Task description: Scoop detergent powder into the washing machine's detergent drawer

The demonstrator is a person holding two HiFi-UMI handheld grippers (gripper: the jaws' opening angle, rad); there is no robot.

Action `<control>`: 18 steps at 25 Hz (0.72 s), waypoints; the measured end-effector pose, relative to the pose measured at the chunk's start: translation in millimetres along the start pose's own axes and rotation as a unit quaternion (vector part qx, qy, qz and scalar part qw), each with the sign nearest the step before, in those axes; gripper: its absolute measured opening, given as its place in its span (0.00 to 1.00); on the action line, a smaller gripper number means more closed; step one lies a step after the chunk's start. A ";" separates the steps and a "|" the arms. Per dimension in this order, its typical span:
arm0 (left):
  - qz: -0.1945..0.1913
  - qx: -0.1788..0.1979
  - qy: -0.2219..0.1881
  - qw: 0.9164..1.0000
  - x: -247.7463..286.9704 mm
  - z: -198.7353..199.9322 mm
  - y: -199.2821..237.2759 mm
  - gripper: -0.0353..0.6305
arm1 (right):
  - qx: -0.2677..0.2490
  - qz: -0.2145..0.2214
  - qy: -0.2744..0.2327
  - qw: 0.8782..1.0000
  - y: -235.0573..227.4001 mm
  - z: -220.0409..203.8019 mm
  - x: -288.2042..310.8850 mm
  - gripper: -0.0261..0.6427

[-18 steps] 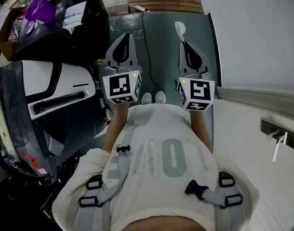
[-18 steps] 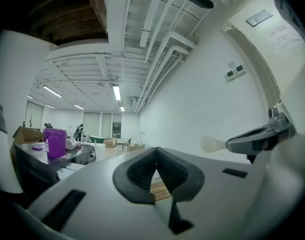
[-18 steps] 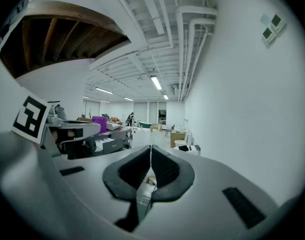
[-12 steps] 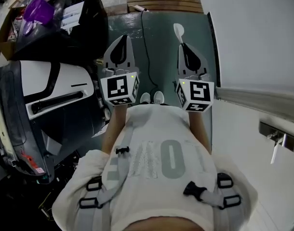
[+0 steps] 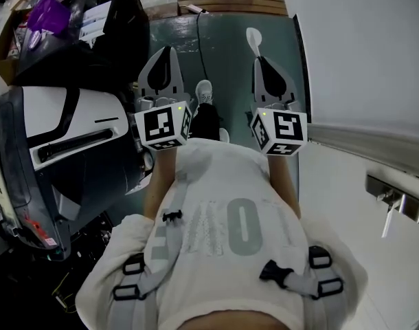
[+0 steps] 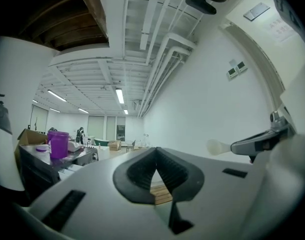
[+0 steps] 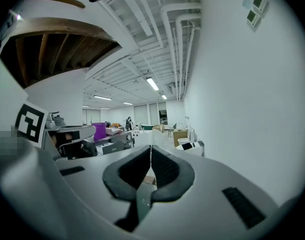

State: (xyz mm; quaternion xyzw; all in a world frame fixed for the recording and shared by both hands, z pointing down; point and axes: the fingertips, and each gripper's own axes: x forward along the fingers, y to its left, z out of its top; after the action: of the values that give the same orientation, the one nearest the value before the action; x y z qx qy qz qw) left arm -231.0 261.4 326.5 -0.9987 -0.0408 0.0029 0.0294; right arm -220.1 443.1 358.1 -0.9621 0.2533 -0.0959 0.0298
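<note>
As the right claw (image 5: 259,60) grips it, the scoop (image 5: 253,38) looks white — perhaps empty.

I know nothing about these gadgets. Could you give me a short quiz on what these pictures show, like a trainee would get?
1. True or false: the left gripper is holding the white scoop.
2. What colour is the container at the head view's upper left? A green, B purple, C red.
3. Fill in: the right gripper has its jaws ____ on the scoop's handle.

Key:
1. False. The left gripper's jaws are together with nothing between them.
2. B.
3. Shut.
</note>
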 end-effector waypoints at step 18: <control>-0.001 -0.015 -0.019 1.000 137.8 -15.5 31.1 0.09 | -0.028 0.016 0.006 0.999 -41.6 17.2 123.4 0.06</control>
State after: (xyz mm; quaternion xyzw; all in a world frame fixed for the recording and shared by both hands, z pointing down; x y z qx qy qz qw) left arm -91.0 240.8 339.7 -0.9988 -0.0426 0.0212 0.0140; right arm -91.4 418.6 366.6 -0.9579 0.2713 -0.0938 0.0025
